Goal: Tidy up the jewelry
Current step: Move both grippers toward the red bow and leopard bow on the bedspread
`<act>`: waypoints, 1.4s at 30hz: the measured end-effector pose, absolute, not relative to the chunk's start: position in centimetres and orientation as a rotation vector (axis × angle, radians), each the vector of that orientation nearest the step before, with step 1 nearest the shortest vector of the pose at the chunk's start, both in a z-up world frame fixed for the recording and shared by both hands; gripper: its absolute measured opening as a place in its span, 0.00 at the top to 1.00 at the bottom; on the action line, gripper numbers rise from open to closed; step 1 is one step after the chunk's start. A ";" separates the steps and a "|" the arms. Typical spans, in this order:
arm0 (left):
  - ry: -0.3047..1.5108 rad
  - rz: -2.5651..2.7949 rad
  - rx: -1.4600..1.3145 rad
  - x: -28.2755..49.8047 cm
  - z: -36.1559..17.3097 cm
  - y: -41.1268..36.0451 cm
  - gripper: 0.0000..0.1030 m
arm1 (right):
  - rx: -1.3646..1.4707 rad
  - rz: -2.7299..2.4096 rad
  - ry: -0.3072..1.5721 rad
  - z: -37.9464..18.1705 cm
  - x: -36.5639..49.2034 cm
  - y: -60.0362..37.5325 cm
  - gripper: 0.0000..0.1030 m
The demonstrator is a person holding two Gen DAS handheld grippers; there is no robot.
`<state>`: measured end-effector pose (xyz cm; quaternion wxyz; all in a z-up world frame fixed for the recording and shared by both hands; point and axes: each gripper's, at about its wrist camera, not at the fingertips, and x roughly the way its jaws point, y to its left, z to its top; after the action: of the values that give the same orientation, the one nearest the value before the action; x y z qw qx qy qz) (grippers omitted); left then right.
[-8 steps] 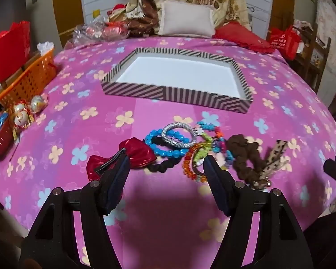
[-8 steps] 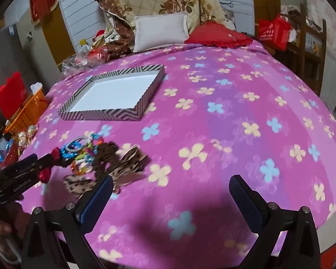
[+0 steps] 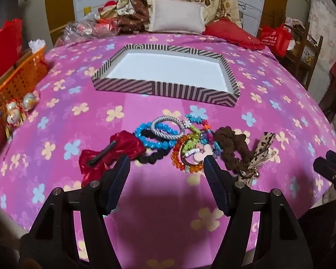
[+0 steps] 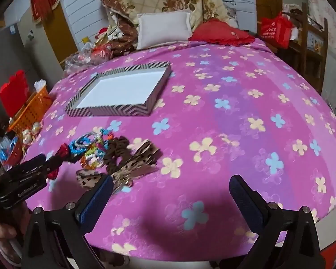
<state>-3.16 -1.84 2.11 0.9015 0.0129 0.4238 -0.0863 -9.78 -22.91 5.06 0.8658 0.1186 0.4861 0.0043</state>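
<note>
A pile of jewelry lies on the pink flowered cloth: a red bow clip, blue bead bracelet, silver bangle, black hair tie, orange and green bead bracelets, brown scrunchie and leopard bow. A striped tray with a white floor sits behind it, empty. My left gripper is open just in front of the pile. My right gripper is open, right of the pile; the tray shows at upper left.
An orange basket and ornaments stand at the left edge. Pillows and a red cushion lie at the far side. A chair with a red bag stands at the right.
My left gripper has moved slightly closer to the pile. My right gripper has shifted a little left toward the leopard bow.
</note>
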 end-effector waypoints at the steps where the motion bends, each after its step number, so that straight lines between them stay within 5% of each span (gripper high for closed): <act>1: 0.881 -0.178 0.012 -3.1 2.0 -1.6 0.34 | 0.246 0.013 1.041 5.0 -9.5 -23.3 0.00; 42: 0.869 0.064 -0.015 -2.5 2.0 4.1 0.34 | 0.257 0.203 1.096 2.0 -3.1 -15.6 0.00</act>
<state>-2.48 4.05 1.95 0.9065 -0.0071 0.4211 0.0309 -3.12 -15.58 1.96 0.8408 0.1215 0.5187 0.0960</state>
